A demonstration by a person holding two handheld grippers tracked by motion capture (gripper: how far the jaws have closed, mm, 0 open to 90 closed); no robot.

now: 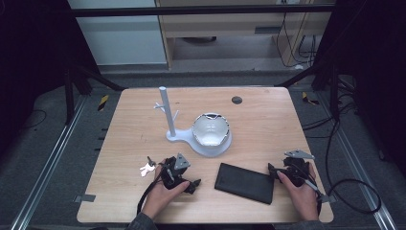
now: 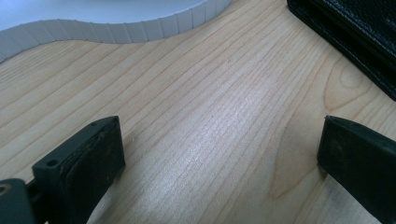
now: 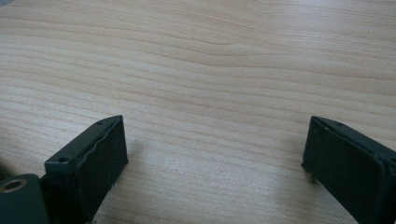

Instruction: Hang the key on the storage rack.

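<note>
From my remote station: two hands rest on the pale wooden desk (image 1: 143, 143), each around a hand-held gripper. My left hand-held gripper (image 1: 189, 184) lies near the front edge, its two black jaws spread wide over bare wood, gripping nothing; its own camera shows the grain between the fingers (image 2: 79, 172), with the ribbed edge of the white stand base (image 2: 116, 30) beyond and a corner of the black textured leather-look wallet (image 2: 355, 32) at upper right. My right hand-held gripper (image 1: 274, 172) sits at the desk's right front, jaws likewise wide apart and empty, its tips just beside the wallet's right end; between its fingers (image 3: 91, 163) I see plain wood. The flat rectangular wallet (image 1: 245, 183) lies on the desk between the two grippers, slightly askew. Behind it stands a white plastic rack with an upright peg post (image 1: 166, 112) and a round dish holding a white bowl-shaped object with a dark rim (image 1: 210, 129). A small bunch of keys with a pale tag (image 1: 147, 166) lies just left of the left hand. I can read no brand, label or lettering on anything here
</note>
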